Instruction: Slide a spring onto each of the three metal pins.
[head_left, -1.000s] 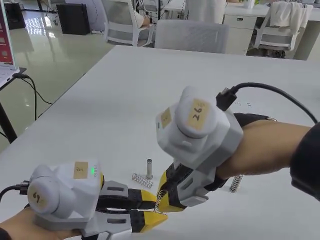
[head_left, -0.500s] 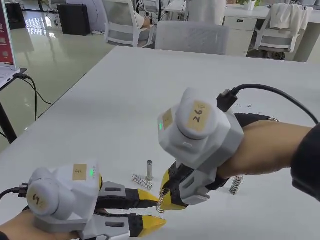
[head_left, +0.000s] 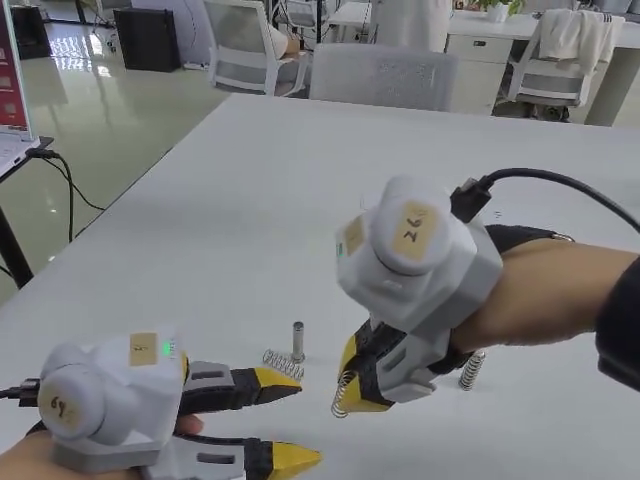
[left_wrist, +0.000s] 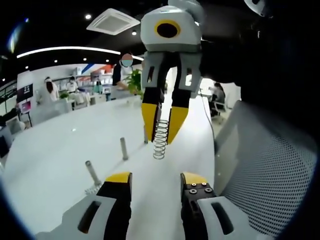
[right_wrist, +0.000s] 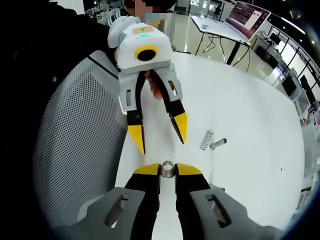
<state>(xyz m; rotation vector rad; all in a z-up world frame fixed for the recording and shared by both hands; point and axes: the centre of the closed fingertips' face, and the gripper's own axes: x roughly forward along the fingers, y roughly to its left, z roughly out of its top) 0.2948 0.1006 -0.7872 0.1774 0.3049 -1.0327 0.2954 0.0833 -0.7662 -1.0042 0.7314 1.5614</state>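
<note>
My right gripper (head_left: 352, 392) hangs over the white table (head_left: 250, 200), shut on a small steel spring (head_left: 343, 393) that sticks out below its yellow tips. In the right gripper view that spring (right_wrist: 168, 169) sits end-on between the jaws. My left gripper (head_left: 296, 421) is at the front left, open and holding nothing, its tips pointing at the held spring (left_wrist: 160, 139). A short metal pin (head_left: 298, 340) stands upright just left of the right gripper. A loose spring (head_left: 282, 362) lies at its foot. Two pins (left_wrist: 123, 148) (left_wrist: 92, 172) show in the left gripper view.
Another spring (head_left: 471, 368) stands on the table under my right forearm. Grey mesh chairs (head_left: 380, 72) line the table's far edge. A cable (head_left: 560, 190) trails from the right gripper. The table's left edge (head_left: 120, 215) drops off to the floor.
My left gripper has opened wider and drawn back from the spring. The right gripper has shifted slightly right, carrying the spring away from the left jaws.
</note>
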